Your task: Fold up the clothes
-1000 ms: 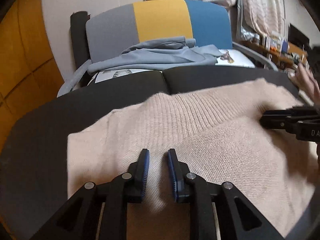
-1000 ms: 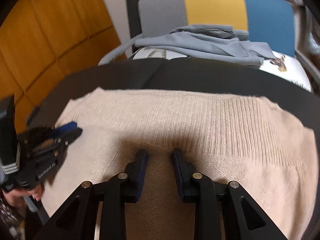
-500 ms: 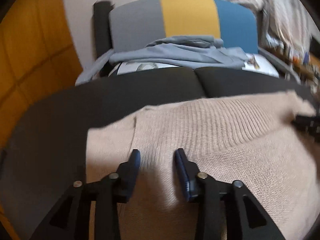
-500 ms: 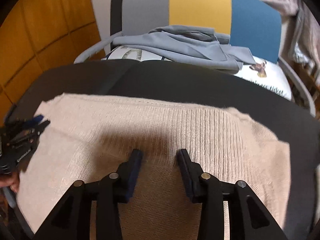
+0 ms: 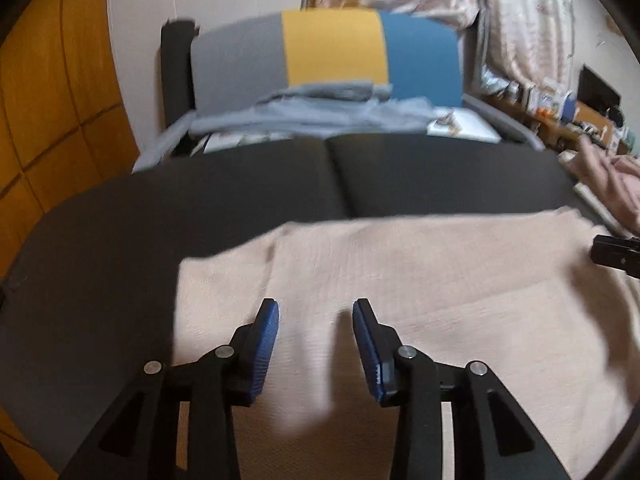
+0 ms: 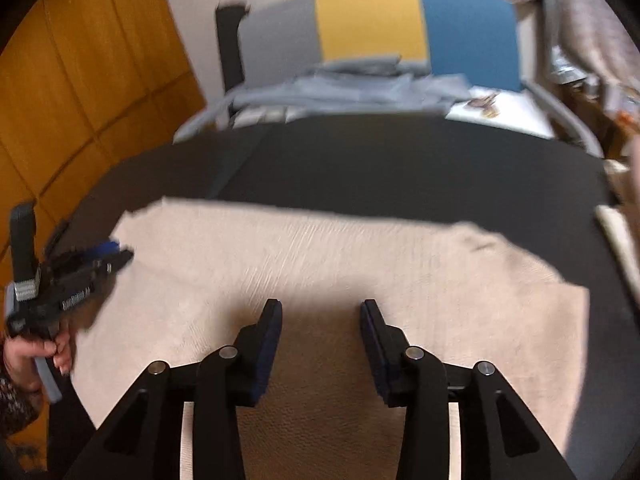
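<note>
A beige knit sweater [image 5: 420,280] lies spread flat on a dark worktop [image 5: 200,200], its near part folded over in a second layer. The left hand-held gripper [image 5: 315,312] hovers above the sweater's left portion with its blue-padded jaws spread apart and nothing between them; the right hand-held gripper [image 6: 321,308] hangs over the garment's middle, likewise released and empty. In the right wrist view a hand [image 6: 36,354] holds the left tool's handle at the sweater's left edge. Beyond the worktop stands a chair [image 6: 372,28] with a grey, yellow and blue back, a heap of grey clothing [image 6: 348,88] piled on its seat. Orange wooden panels [image 6: 80,92] line the wall at left; both views are motion-blurred
</note>
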Action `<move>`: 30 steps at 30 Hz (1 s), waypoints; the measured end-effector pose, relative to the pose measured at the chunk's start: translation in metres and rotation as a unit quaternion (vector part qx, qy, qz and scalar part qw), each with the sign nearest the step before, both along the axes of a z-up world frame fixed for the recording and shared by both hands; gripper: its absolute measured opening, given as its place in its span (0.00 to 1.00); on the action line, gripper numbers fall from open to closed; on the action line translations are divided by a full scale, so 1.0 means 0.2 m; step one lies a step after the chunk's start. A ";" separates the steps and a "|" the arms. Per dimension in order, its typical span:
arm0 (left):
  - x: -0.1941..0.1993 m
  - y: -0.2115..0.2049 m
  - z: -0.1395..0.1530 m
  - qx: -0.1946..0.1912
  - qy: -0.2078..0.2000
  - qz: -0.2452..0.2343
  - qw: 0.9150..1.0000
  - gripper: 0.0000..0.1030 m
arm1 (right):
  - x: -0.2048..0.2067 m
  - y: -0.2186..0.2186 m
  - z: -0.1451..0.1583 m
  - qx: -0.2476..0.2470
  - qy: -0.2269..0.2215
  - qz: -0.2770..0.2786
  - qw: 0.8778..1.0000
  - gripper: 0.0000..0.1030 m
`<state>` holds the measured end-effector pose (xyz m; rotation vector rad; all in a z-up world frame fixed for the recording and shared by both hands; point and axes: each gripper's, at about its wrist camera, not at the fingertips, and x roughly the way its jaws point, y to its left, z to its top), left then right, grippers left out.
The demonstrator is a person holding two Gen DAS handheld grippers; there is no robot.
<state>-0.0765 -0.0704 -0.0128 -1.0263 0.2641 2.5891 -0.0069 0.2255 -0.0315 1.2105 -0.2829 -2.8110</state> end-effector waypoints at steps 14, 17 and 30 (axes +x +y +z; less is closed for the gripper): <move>-0.07 0.20 -0.09 -0.058 -0.011 0.004 0.998 0.38 | -0.06 0.26 -0.10 -0.071 -0.024 -0.085 0.994 0.46; 0.03 0.16 -0.03 -0.027 -0.003 0.017 0.999 0.38 | 0.04 0.22 -0.01 -0.066 0.013 -0.070 0.995 0.47; 0.23 0.15 -0.05 -0.015 -0.005 0.008 1.000 0.38 | 0.19 0.31 -0.01 -0.090 -0.001 -0.098 0.991 0.64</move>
